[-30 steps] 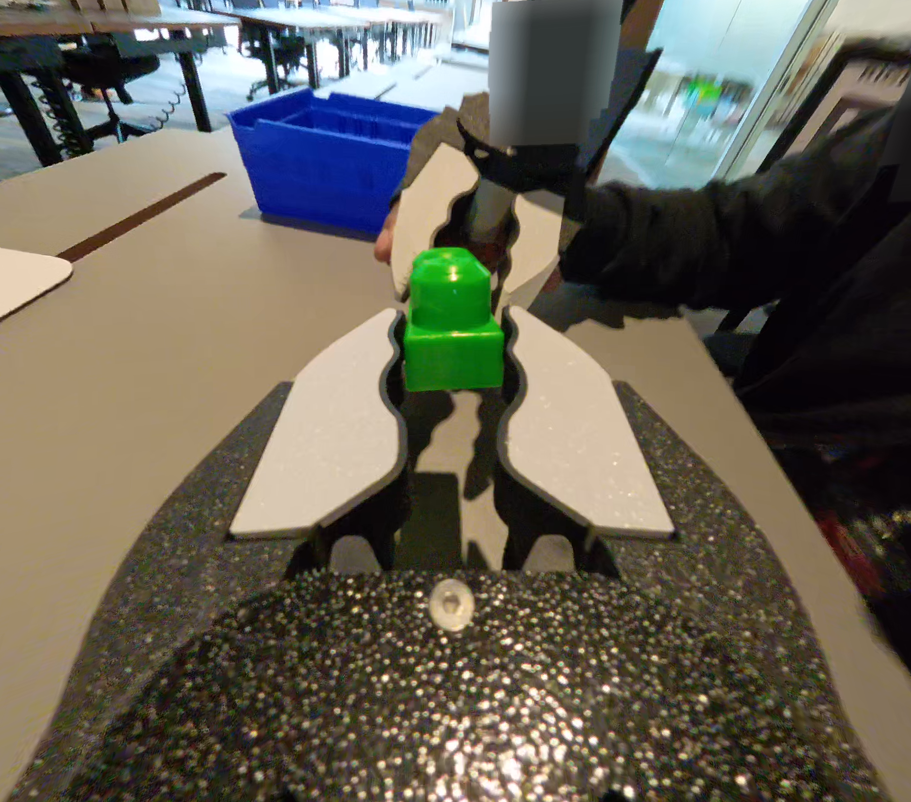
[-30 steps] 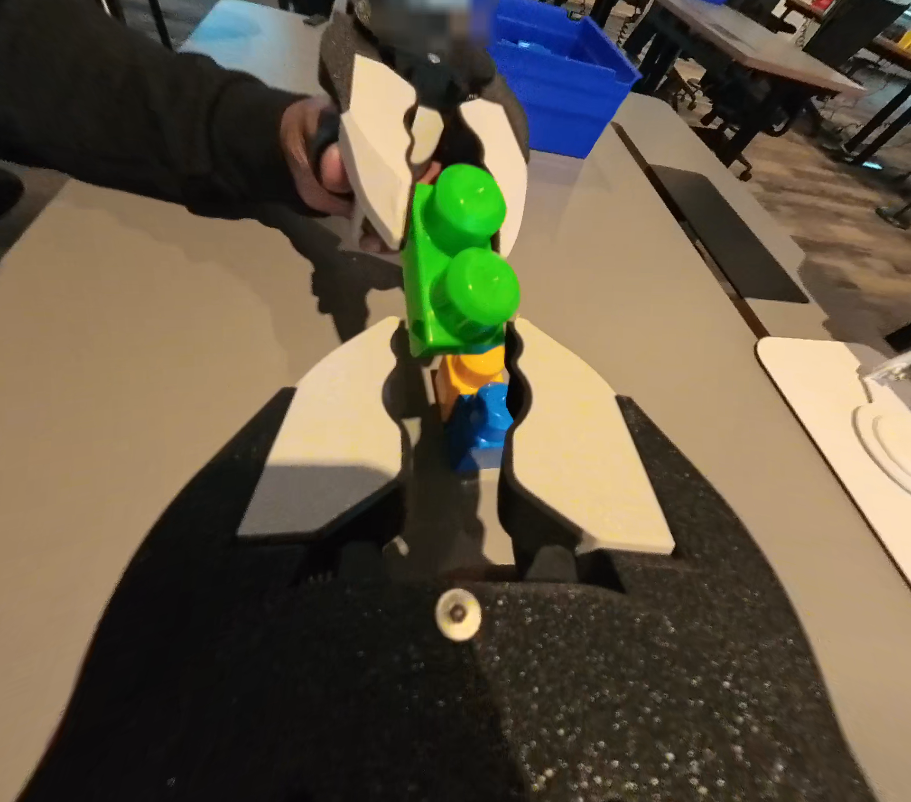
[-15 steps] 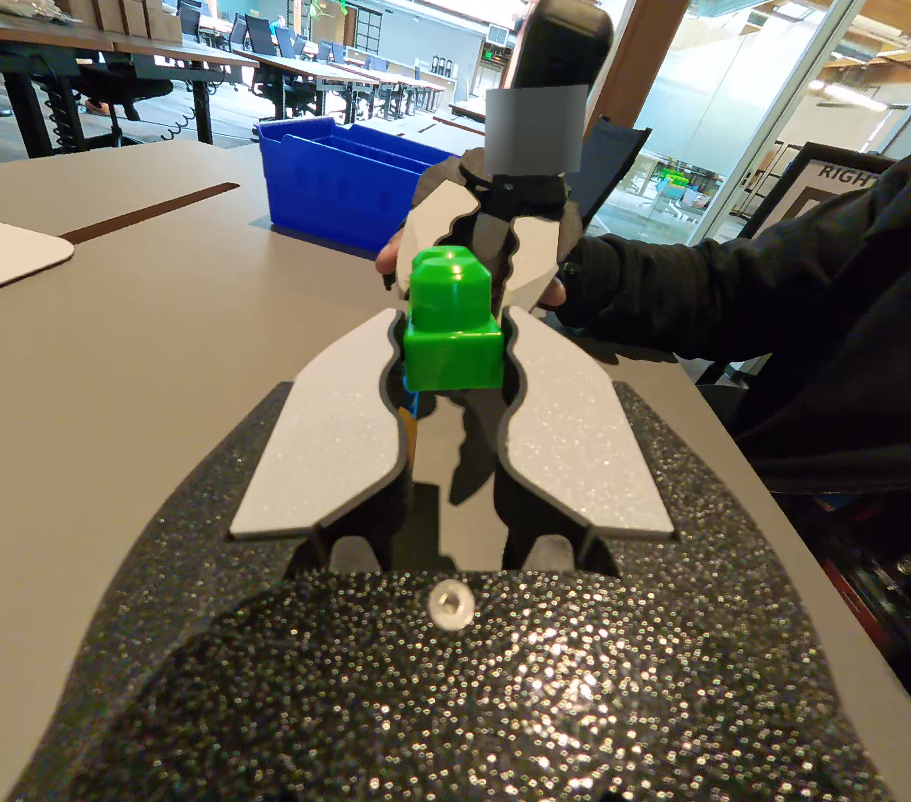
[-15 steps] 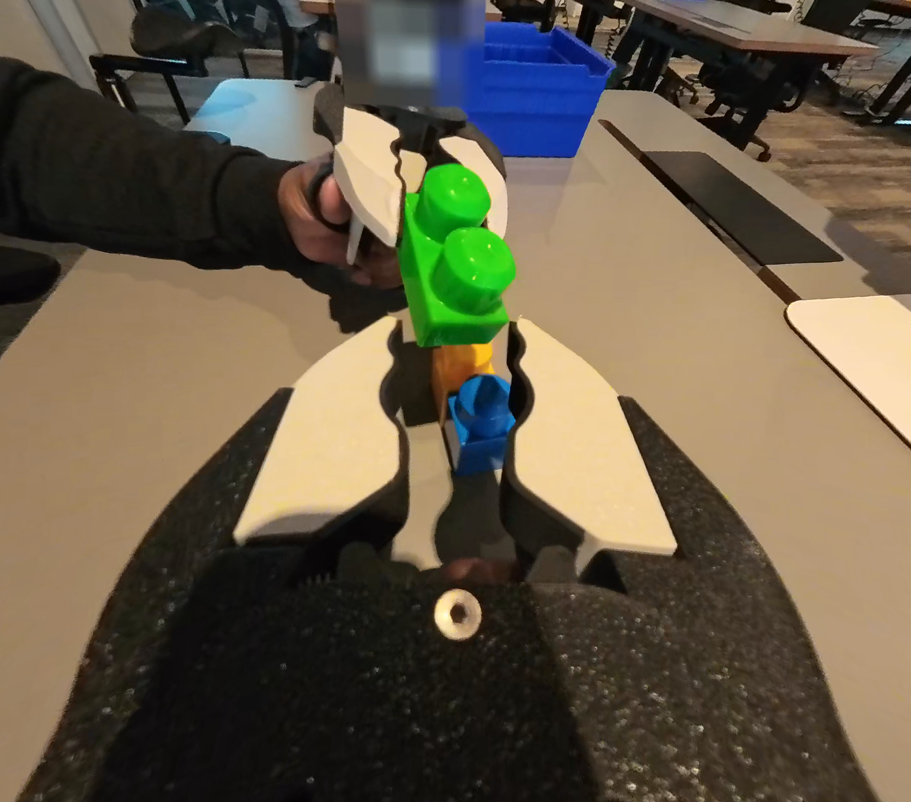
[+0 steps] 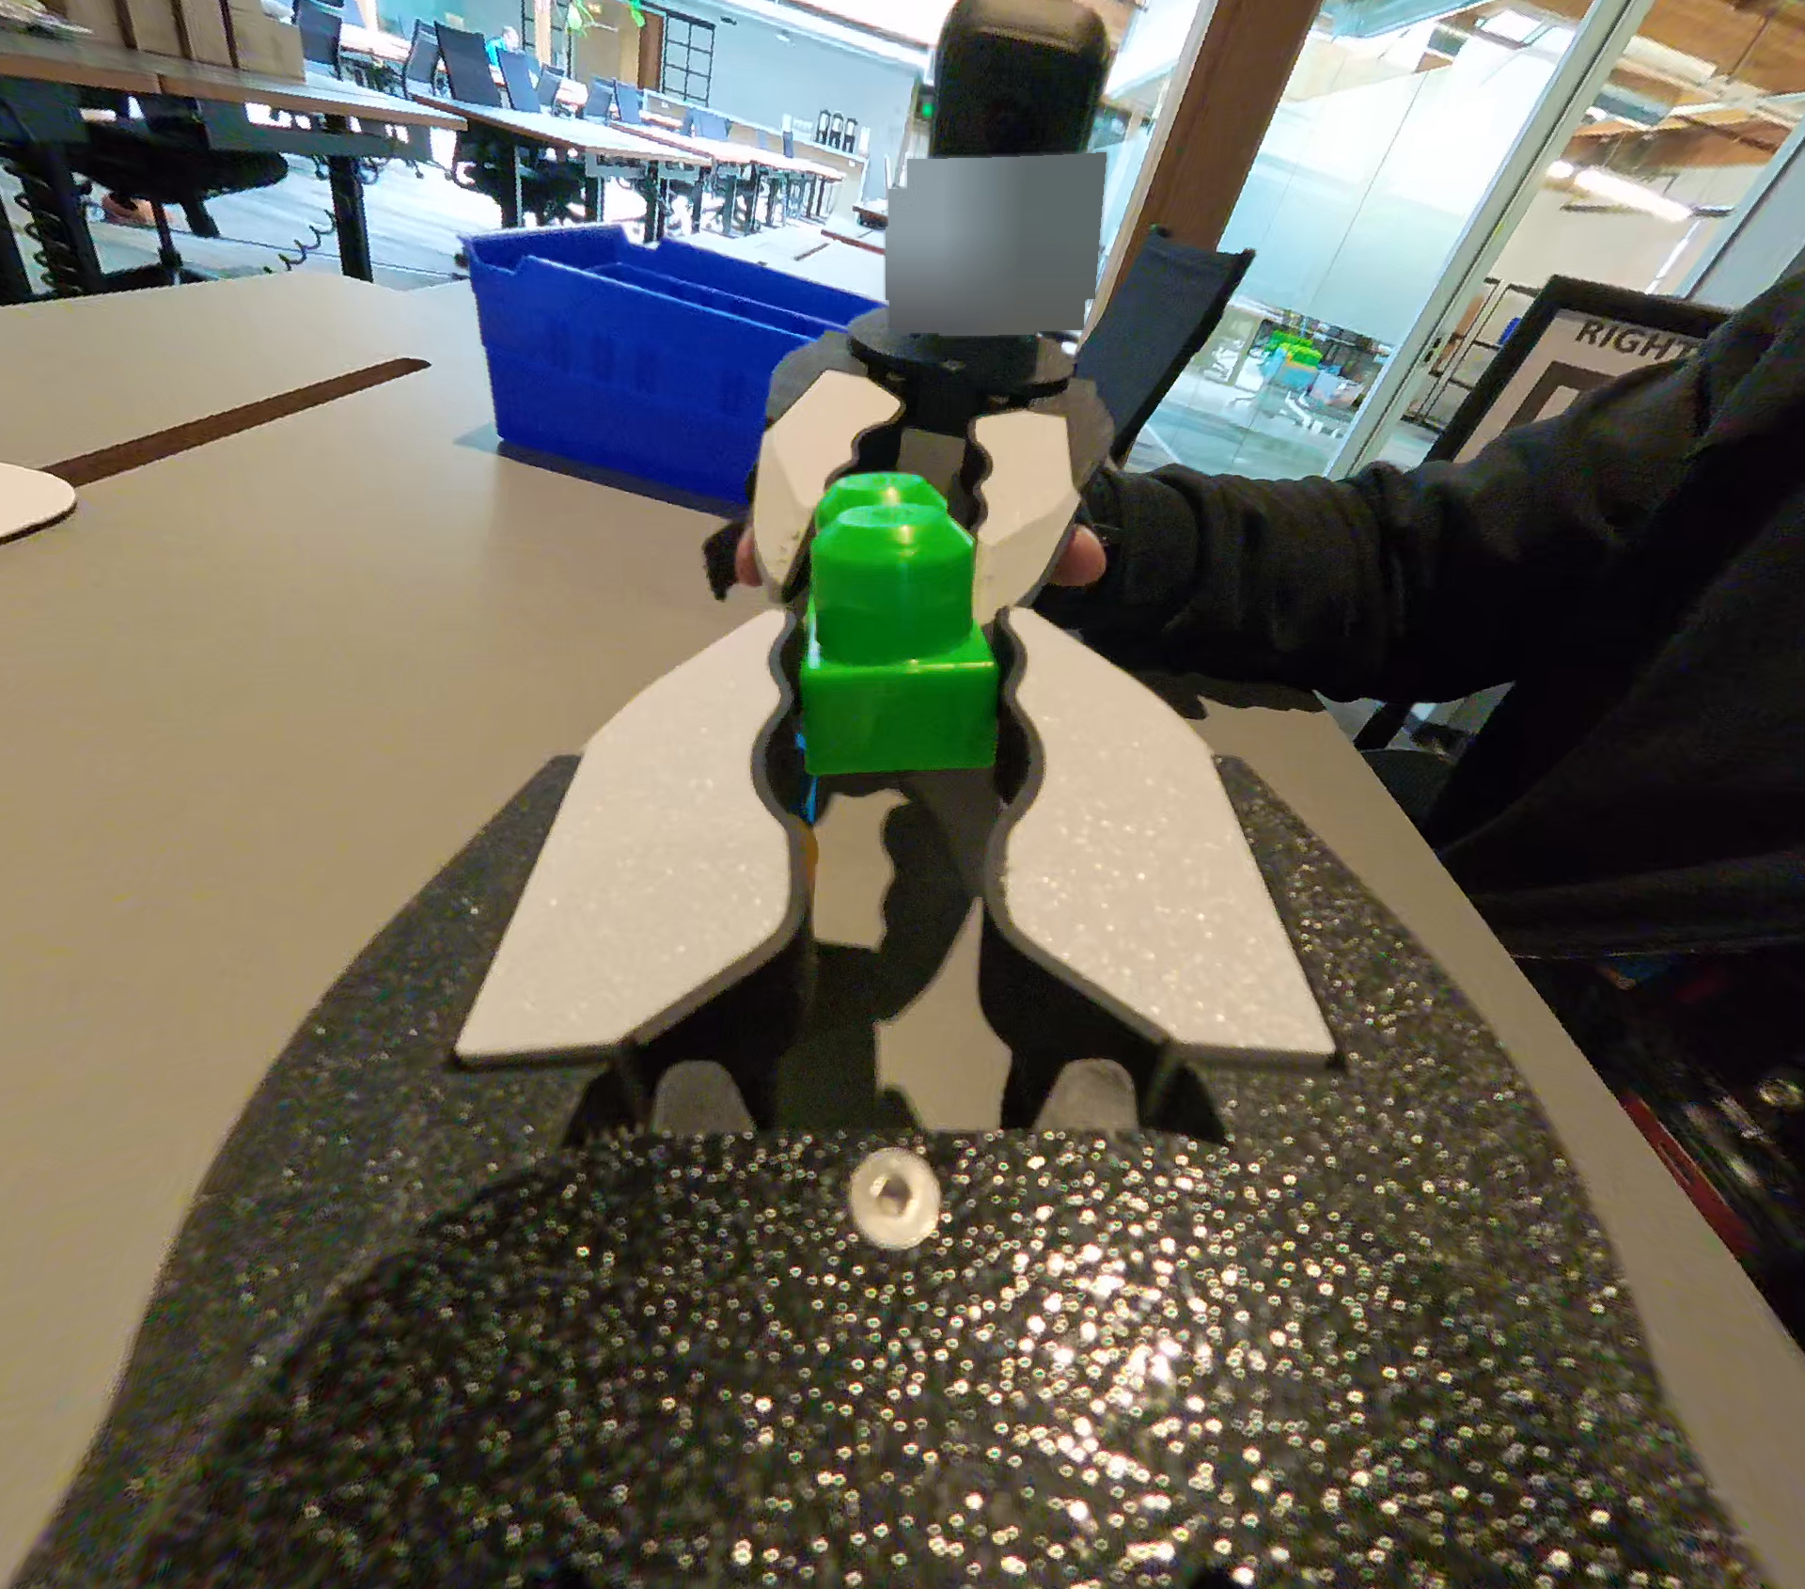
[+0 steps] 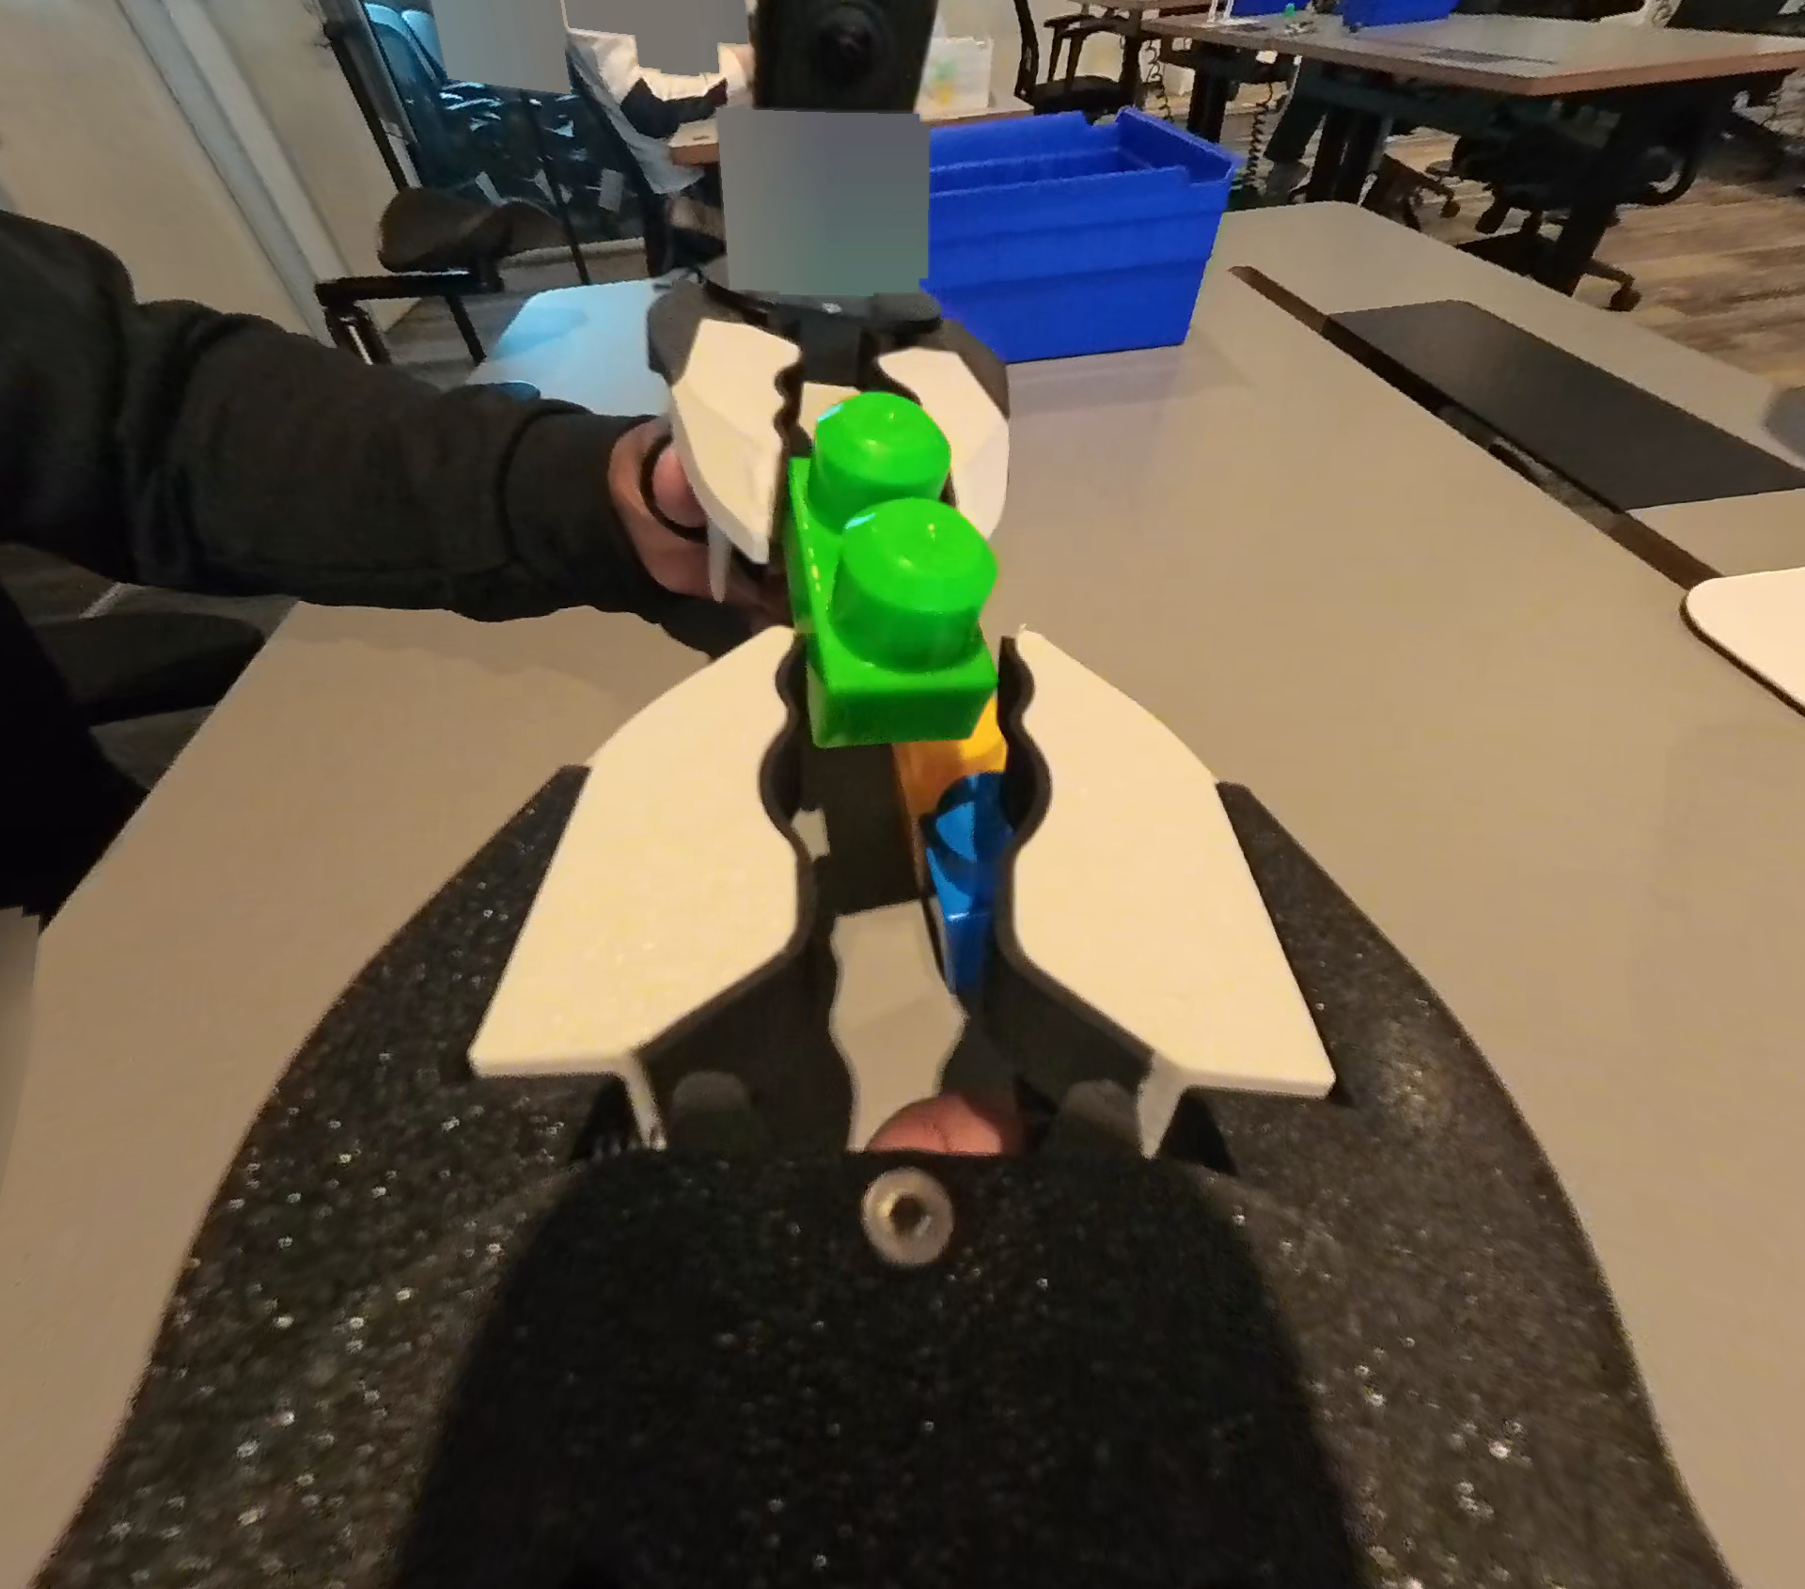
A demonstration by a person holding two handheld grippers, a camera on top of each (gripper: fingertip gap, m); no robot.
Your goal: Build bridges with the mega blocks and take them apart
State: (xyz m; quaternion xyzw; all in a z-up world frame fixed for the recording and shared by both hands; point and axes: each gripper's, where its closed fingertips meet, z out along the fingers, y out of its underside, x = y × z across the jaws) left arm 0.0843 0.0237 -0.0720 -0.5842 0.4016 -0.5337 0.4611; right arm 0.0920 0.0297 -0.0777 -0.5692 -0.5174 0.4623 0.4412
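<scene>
A green two-stud block (image 5: 894,663) is held level above the grey table (image 5: 293,663) between two grippers that face each other. My left gripper (image 5: 894,643) is shut on its near end. The right gripper's white fingers (image 5: 796,487) clamp the far end. In the right wrist view my right gripper (image 6: 899,653) is shut on the green block (image 6: 894,604). An orange block (image 6: 952,761) and a blue block (image 6: 962,868) hang under it, close against the right finger. The left gripper's fingers (image 6: 728,448) hold the far end. The table shows there too (image 6: 1319,614).
A blue plastic bin (image 5: 625,360) stands on the table behind the grippers; it also shows in the right wrist view (image 6: 1074,243). A white board (image 6: 1748,634) lies at the table's edge. The person's dark sleeves (image 5: 1416,565) (image 6: 293,448) reach in from the side. The tips of both grippers are at nearly the same place.
Both grippers have tilted up toward level while keeping hold of the green block. The block assembly now sits straighter between them, and more of the room shows behind.
</scene>
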